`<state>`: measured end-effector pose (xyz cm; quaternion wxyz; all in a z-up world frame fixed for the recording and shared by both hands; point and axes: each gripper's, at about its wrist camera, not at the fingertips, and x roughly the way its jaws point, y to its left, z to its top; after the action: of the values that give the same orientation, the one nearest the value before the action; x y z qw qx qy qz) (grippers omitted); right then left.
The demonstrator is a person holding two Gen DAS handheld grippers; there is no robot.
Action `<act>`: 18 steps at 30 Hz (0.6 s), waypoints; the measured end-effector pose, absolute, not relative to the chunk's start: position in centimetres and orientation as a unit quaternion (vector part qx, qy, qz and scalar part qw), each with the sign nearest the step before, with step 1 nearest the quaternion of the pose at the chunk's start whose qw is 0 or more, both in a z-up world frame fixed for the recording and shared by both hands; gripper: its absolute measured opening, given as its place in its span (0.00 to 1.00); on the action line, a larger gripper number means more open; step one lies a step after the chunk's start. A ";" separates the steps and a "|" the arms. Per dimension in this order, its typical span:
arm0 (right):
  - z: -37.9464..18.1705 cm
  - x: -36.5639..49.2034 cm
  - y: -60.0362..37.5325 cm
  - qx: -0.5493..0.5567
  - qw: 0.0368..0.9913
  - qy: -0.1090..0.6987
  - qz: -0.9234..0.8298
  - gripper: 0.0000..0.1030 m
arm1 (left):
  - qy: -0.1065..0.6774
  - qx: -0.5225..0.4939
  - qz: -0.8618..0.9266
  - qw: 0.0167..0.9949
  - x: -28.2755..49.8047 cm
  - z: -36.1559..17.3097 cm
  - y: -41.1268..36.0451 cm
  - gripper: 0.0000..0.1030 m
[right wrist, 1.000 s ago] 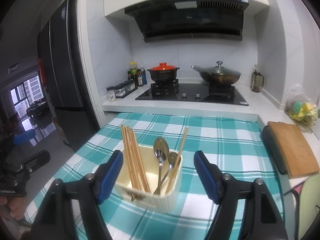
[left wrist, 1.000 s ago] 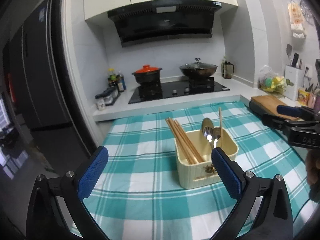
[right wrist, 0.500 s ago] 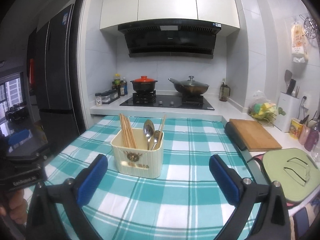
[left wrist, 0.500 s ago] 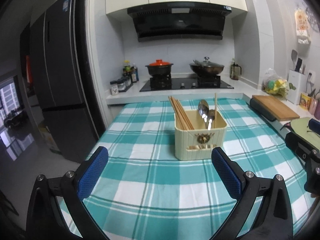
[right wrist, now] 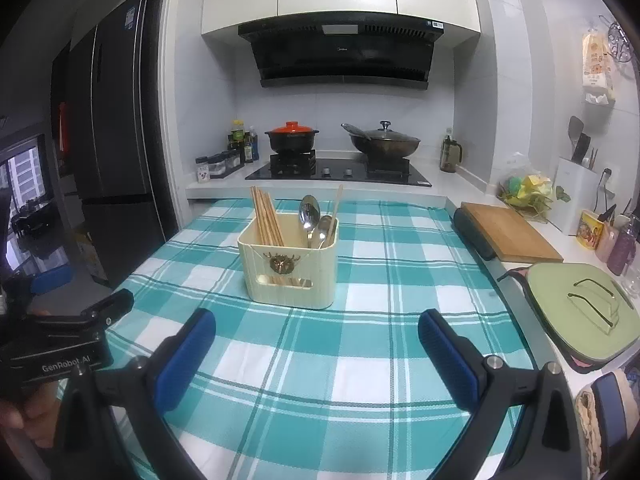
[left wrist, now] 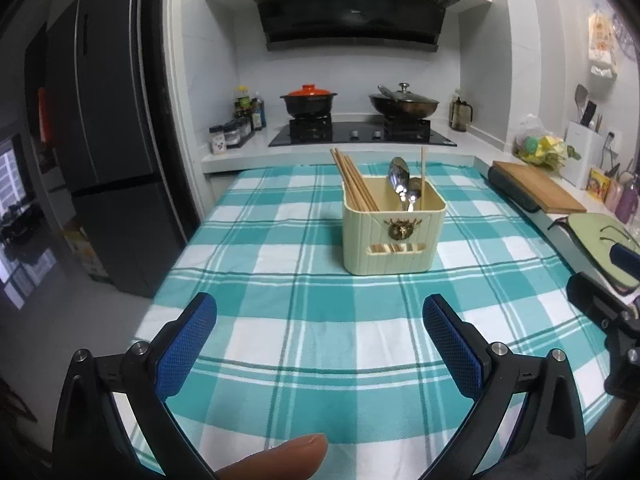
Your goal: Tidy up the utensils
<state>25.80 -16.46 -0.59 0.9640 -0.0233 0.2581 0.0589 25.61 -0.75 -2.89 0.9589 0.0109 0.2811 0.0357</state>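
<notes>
Now both claws [left wrist: 319, 316] [right wrist: 317, 330] gape empty before the cream utensil box [left wrist: 394, 226].

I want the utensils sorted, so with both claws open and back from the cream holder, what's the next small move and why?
Probably bring the right claw forward toward the lone chopstick leaning beside the spoons. It stands apart from the chopstick bundle at the holder's other side. Both claws, left included, are open and empty.
</notes>
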 end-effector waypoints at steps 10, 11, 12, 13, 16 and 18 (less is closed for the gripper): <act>-0.2 24.8 -15.3 -0.034 0.962 0.261 0.071 1.00 | 0.283 0.003 0.029 0.959 25.1 -2.3 -0.6 1.00; -0.1 24.7 -15.3 -0.035 0.962 0.261 0.073 1.00 | 0.283 0.006 0.032 0.959 25.1 -2.2 -0.6 1.00; 0.0 24.7 -15.2 -0.035 0.962 0.261 0.073 1.00 | 0.283 0.007 0.034 0.959 25.1 -2.2 -0.5 1.00; 0.0 24.7 -15.1 -0.036 0.962 0.262 0.074 1.00 | 0.282 0.009 0.035 0.959 25.1 -2.1 -0.5 1.00; 0.2 24.6 -14.9 -0.035 0.962 0.261 0.077 1.00 | 0.282 0.009 0.035 0.959 25.1 -2.1 -0.5 1.00; 0.2 24.6 -14.8 -0.035 0.961 0.262 0.079 1.00 | 0.282 0.010 0.036 0.959 25.0 -2.0 -0.5 1.00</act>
<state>24.55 -14.79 0.23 0.9613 -0.0352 0.2616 0.0792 25.04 -0.49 -2.04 0.9587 0.0104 0.2818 0.0360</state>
